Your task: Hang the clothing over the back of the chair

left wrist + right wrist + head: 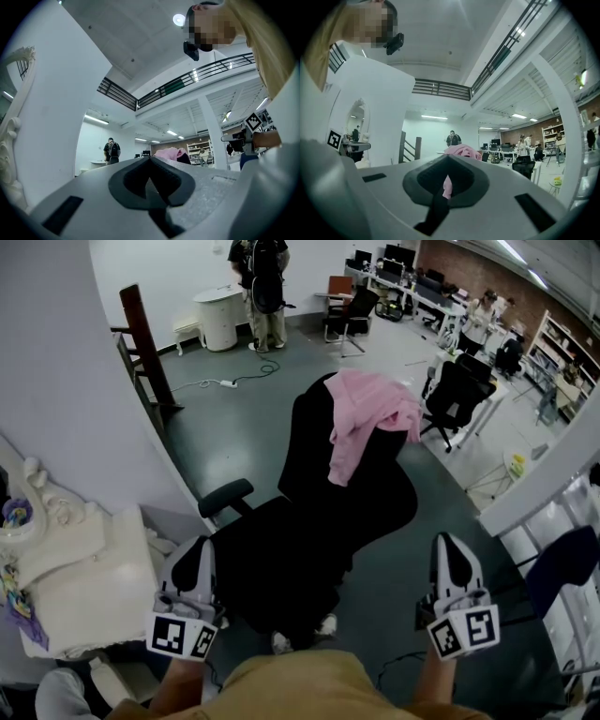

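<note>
Left gripper [191, 549] and right gripper [452, 547] clenched, empty. Garment [370, 409] bunched on chair [309, 474] back's top edge; hanging lopsided, it may slide off.

The right gripper [448, 158] has its jaws pressed together, gripping nothing. Just beyond the tips lies a bunched pink garment [462, 151], and a sliver of it shows through the notch. Farther ahead stands a person with a backpack [453, 138]. A black office chair [524, 168] sits off to the right.
</note>
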`<state>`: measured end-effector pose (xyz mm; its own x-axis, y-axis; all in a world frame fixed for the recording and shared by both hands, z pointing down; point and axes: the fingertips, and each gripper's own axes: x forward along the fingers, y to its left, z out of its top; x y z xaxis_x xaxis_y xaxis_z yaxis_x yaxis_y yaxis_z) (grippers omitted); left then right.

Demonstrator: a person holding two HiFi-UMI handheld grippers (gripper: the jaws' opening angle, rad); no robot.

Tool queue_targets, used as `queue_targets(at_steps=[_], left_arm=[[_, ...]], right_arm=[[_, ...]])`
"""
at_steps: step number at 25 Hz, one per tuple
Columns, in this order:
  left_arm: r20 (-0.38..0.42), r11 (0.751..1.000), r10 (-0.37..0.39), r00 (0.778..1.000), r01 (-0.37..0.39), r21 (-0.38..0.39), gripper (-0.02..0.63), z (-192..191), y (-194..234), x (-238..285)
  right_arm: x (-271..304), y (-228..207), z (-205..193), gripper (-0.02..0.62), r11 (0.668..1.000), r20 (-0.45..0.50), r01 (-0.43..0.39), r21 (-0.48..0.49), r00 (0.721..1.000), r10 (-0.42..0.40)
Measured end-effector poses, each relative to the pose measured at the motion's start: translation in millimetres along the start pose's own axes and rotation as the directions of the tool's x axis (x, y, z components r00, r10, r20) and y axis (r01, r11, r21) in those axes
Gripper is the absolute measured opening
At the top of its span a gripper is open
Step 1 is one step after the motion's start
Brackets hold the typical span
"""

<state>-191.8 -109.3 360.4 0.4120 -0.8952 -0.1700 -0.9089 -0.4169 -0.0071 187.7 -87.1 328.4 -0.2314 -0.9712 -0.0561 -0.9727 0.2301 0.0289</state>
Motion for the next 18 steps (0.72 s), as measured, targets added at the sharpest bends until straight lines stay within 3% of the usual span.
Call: queue_targets(at_steps=[18], left_arm=[[0.010, 1.000, -0.021, 1.000, 0.021, -0.012, 0.005, -2.3, -5.4, -0.2]], right_arm=[[-12.8, 8.5, -5.8, 0.003, 1.000, -0.016, 0.011, -0.021, 1.000, -0.012]])
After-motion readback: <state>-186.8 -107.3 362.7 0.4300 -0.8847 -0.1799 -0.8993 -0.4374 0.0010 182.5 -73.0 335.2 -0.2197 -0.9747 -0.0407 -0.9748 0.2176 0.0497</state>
